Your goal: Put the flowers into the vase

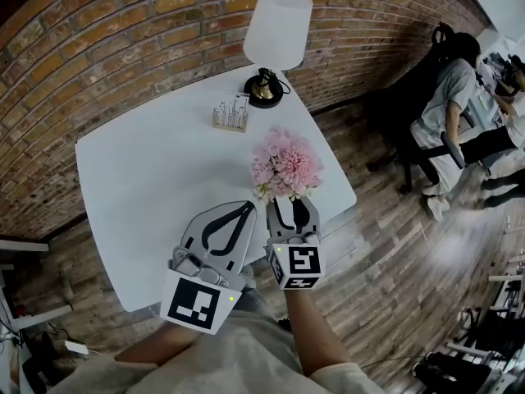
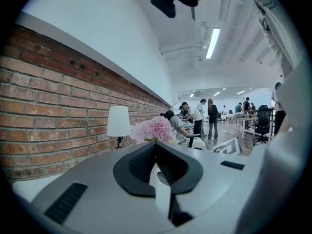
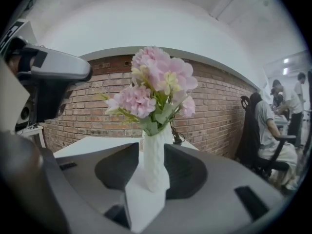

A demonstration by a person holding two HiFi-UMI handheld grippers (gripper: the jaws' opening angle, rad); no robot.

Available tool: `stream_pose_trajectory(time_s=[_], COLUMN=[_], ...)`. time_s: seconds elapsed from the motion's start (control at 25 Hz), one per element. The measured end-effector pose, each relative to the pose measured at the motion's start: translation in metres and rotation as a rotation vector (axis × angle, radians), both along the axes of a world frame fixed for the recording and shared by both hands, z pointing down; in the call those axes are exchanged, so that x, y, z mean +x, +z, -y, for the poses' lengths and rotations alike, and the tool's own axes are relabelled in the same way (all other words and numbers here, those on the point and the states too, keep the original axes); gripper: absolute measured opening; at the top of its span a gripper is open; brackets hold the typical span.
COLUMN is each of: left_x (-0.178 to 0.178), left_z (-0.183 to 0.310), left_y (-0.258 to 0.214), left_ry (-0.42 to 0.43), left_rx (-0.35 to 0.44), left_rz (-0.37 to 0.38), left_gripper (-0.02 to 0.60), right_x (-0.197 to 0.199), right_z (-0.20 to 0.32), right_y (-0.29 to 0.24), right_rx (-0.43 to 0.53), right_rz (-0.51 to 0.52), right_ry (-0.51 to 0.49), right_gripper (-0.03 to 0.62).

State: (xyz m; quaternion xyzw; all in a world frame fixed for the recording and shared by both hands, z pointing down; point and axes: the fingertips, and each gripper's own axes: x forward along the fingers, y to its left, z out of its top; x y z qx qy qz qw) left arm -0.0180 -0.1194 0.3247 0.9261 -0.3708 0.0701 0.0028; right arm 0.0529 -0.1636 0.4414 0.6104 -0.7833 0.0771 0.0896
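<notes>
Pink flowers [image 1: 285,164] stand in a slim white ribbed vase [image 3: 156,160] near the right front edge of the white table [image 1: 148,179]. In the head view the blooms hide the vase. My right gripper [image 1: 293,208] reaches in from the table's front edge, its jaws on either side of the vase body. In the right gripper view, that gripper [image 3: 152,147] has its dark pads against the vase's sides below the flowers [image 3: 156,82]. My left gripper [image 1: 244,210] hovers just left of it, shut and empty. The left gripper view shows its tips [image 2: 156,143] meeting, with the flowers [image 2: 155,128] beyond.
A white-shaded lamp [image 1: 275,35] and a small card holder [image 1: 231,113] stand at the table's far side by the brick wall [image 1: 123,39]. People sit on office chairs [image 1: 451,113] to the right. Wooden floor surrounds the table.
</notes>
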Motion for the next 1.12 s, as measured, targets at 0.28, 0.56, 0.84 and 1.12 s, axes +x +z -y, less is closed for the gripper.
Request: stream_pose_trajectory(time_s=[0.28, 0.56, 0.84, 1.12], left_x=[0.008, 0.016, 0.018, 0.016], left_z=[-0.008, -0.016, -0.027, -0.039], left_y=[-0.003, -0.010, -0.018, -0.020], left_ry=[0.017, 0.031, 0.028, 0.014], left_rx=[0.005, 0.021, 0.038, 0.039], left_rz=[-0.005, -0.017, -0.023, -0.017], left_gripper=[0.009, 0.008, 0.008, 0.009], right_x=[0.002, 0.005, -0.008, -0.015], right_z=[-0.024, -0.045, -0.072, -0.094], right_y=[-0.028, -0.094, -0.142, -0.150], right_rx=[0.069, 0.203, 0.281, 0.294], right_rz=[-0.026, -0.016, -0.012, -0.009], right_ry=[0.013, 0.034, -0.001, -0.043], right_gripper=[0.043, 0.008, 0.008, 0.006])
